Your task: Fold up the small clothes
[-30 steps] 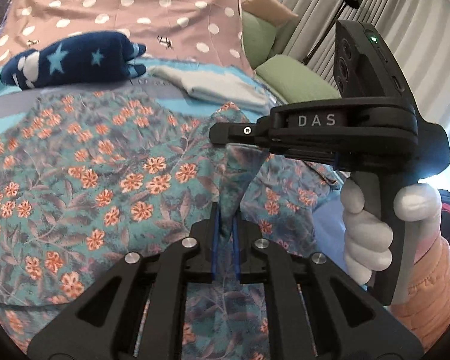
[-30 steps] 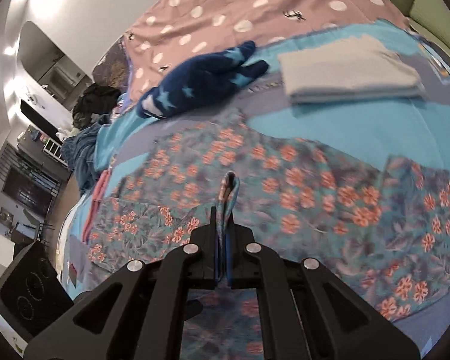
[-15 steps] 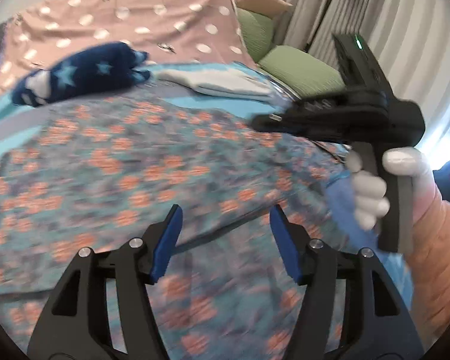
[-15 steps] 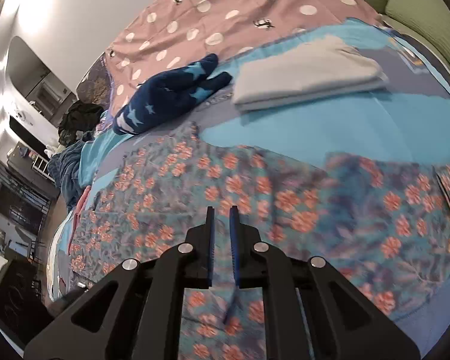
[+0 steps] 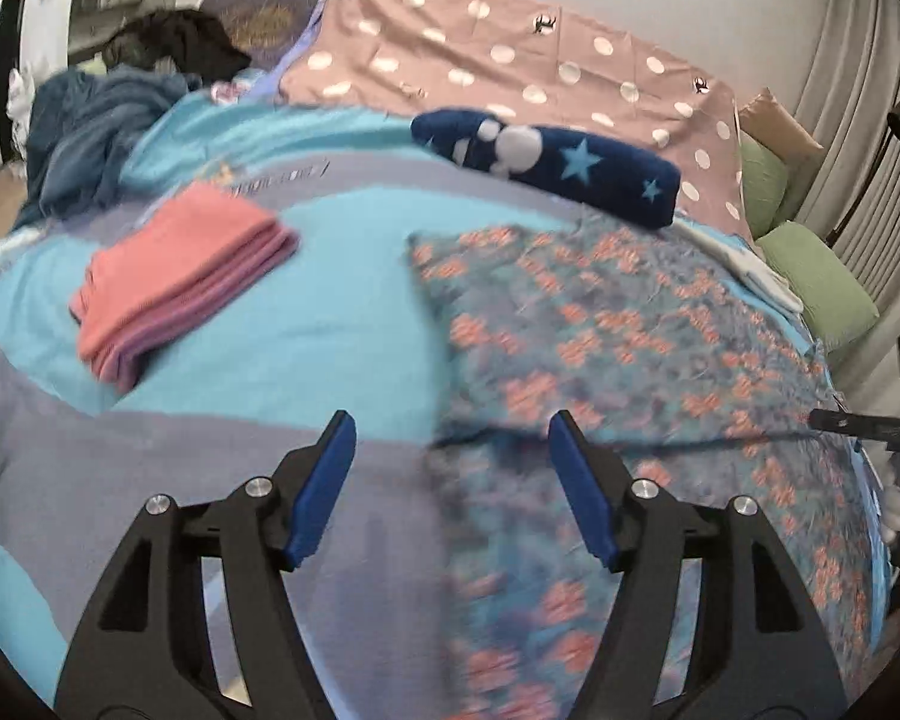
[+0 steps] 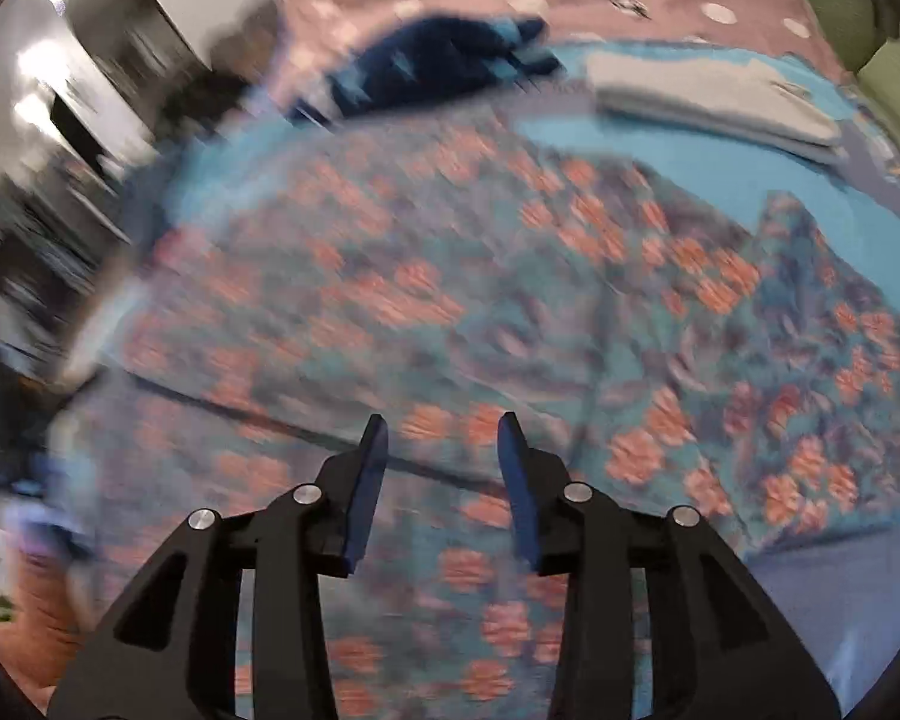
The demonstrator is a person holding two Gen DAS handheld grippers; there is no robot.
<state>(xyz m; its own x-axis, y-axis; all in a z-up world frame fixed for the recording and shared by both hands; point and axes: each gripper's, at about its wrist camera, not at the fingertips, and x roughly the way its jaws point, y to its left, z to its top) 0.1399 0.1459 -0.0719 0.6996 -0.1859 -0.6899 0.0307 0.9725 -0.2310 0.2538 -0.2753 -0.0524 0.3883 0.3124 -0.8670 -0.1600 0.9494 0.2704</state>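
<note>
**A:** Which step am I on?

**B:** A fold looks just laid, as I read it. The floral garment (image 5: 618, 360) lies spread on the bed, filling the right half of my left wrist view from about one o'clock down to five. My left gripper (image 5: 453, 462) has just been opening and stands wide, nothing between the blue pads; its tips hover over the garment's left edge where it meets the bedcover (image 5: 330, 324).

**A:** And the right one?

**B:** The right gripper (image 6: 441, 456) has just been opening too, roughly halfway, with no cloth pinched; it hangs over the garment's middle. That view is smeared, so finer creases are beyond me.

**A:** Next move?

**B:** I judge it calls for picking a fresh edge, probably the left border and the near hem, and carrying it across squarely. The cloth is thin and limp, so both grips should bite together.

**A:** The surroundings?

**B:** A folded pink stack (image 5: 180, 282) sits at ten o'clock, a navy starred piece (image 5: 570, 165) at twelve, a folded pale item (image 6: 714, 102) beyond. A polka-dot sheet (image 5: 510, 54), green pillows (image 5: 822, 282) and curtains lie at the far side.
</note>
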